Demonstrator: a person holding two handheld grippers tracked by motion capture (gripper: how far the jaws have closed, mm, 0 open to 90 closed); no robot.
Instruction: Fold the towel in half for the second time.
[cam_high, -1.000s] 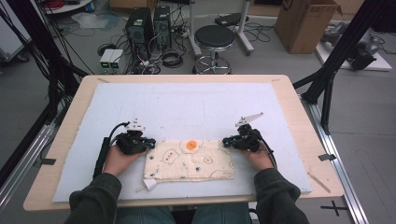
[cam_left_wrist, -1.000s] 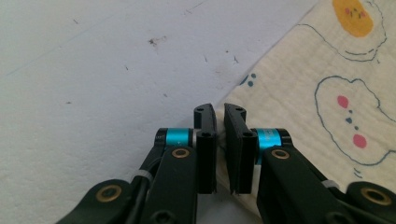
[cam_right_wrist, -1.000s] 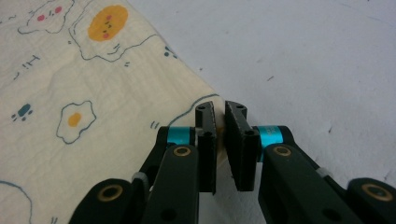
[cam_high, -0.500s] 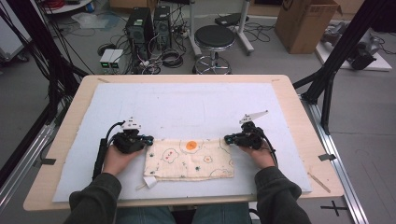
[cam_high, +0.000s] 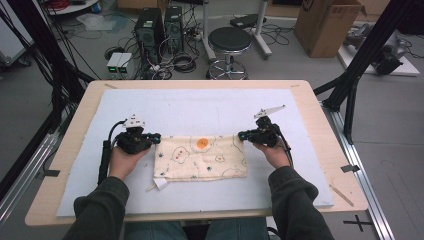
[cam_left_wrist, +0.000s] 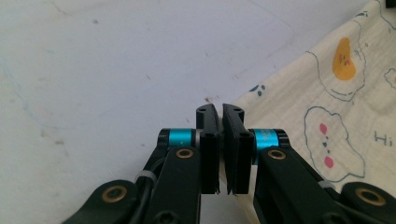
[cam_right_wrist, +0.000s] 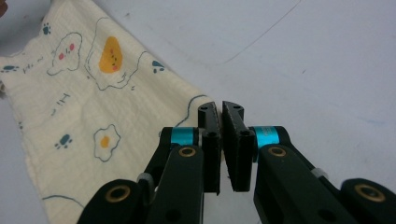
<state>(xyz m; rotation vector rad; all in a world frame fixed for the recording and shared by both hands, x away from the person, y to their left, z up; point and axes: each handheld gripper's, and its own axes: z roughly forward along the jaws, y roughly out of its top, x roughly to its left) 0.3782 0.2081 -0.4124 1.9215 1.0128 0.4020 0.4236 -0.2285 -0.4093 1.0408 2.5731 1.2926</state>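
We see the cloth (cam_high: 200, 157) stretched between left gripper (cam_high: 156, 136) and right gripper (cam_high: 241, 134), each apparently pinching a far corner.

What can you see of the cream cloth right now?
The cream cloth looks like soft crinkled cotton, printed with an orange egg, outlined blobs, paw prints and "Hi". It lies flat as a folded rectangle on the white mat, a small tag at its near left corner. Each shut gripper, left and right, meets a far corner.
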